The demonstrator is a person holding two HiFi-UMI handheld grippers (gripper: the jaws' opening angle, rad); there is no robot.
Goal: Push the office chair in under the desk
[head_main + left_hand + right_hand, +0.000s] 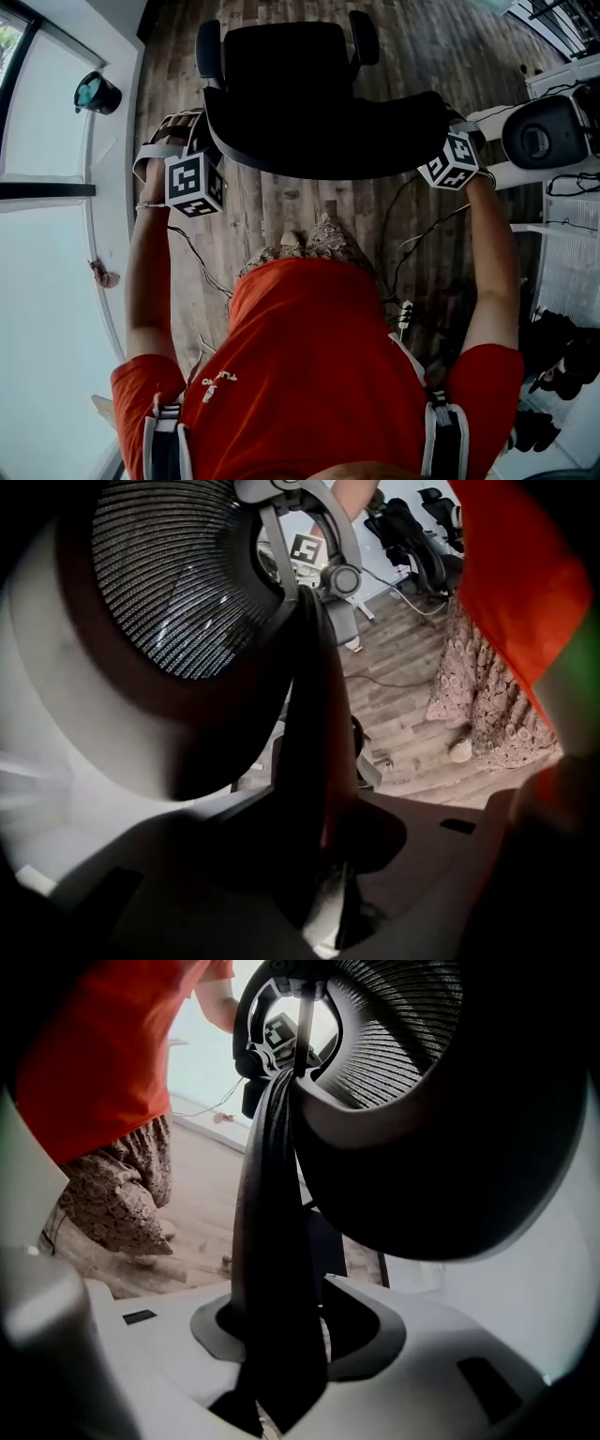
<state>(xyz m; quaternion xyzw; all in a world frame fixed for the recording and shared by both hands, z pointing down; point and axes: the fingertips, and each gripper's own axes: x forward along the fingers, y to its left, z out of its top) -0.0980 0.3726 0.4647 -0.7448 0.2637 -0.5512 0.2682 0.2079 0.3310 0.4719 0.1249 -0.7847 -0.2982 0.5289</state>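
The black office chair (281,75) stands on the wood floor just ahead of me, its seat pointing away and its curved backrest (328,150) nearest. My left gripper (208,142) grips the backrest's left edge and my right gripper (439,129) its right edge. In the left gripper view the dark backrest edge (314,714) runs down between the jaws of the left gripper (323,855), which are shut on it. The right gripper view shows the same: the edge (272,1222) is clamped in the right gripper (277,1354). No desk shows clearly.
A white ledge (56,281) with a dark pot (97,92) runs along the left. Cables (412,234) trail over the floor by my feet. A white and black unit (548,131) stands at the right; more black chairs (412,536) stand behind.
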